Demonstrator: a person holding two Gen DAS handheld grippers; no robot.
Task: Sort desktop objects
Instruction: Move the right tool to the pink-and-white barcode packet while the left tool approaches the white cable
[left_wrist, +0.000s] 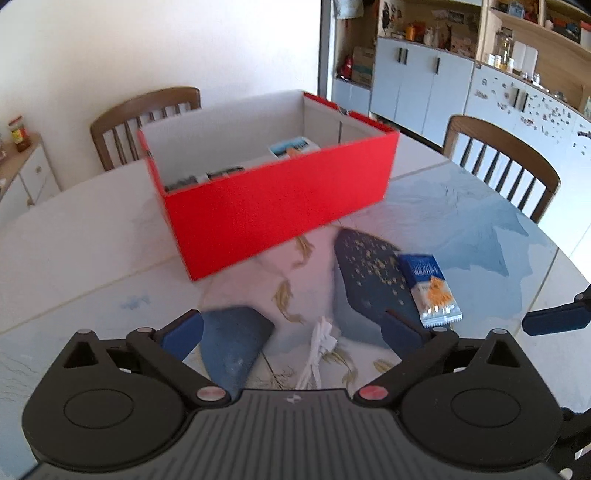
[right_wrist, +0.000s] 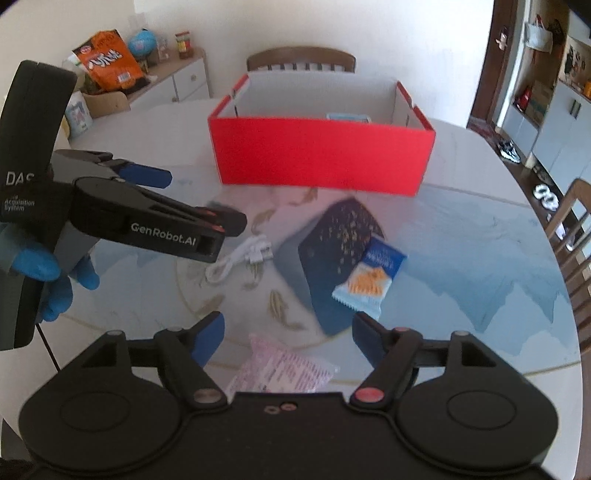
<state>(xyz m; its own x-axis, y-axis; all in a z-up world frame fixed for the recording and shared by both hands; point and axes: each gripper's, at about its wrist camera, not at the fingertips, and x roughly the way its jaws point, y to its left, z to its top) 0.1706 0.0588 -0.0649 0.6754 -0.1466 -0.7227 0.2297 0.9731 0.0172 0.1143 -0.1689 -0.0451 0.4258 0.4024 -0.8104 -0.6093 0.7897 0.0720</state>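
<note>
The left gripper (left_wrist: 291, 332) stands wide apart above a coiled white cable (left_wrist: 317, 347). The right gripper (right_wrist: 288, 336) is apart too, gripping nothing, a pink printed packet (right_wrist: 284, 373) below it. A blue snack packet (right_wrist: 369, 277) lies nearer than the open red cardboard box (right_wrist: 321, 155) on the round marbled table (right_wrist: 480, 258).

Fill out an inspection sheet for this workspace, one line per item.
Surface: round patterned table, glossy.
Job's things: red box open-topped, items already inside; blue snack packet, white cable and pink packet lie loose on the table.
Clutter: nothing seen.
Grippers: left gripper open above the white cable; right gripper open above the pink packet; neither holds anything.
Cables: thin black lead under the left gripper.
Surroundings: wooden chairs, cabinets, shelves.
</note>
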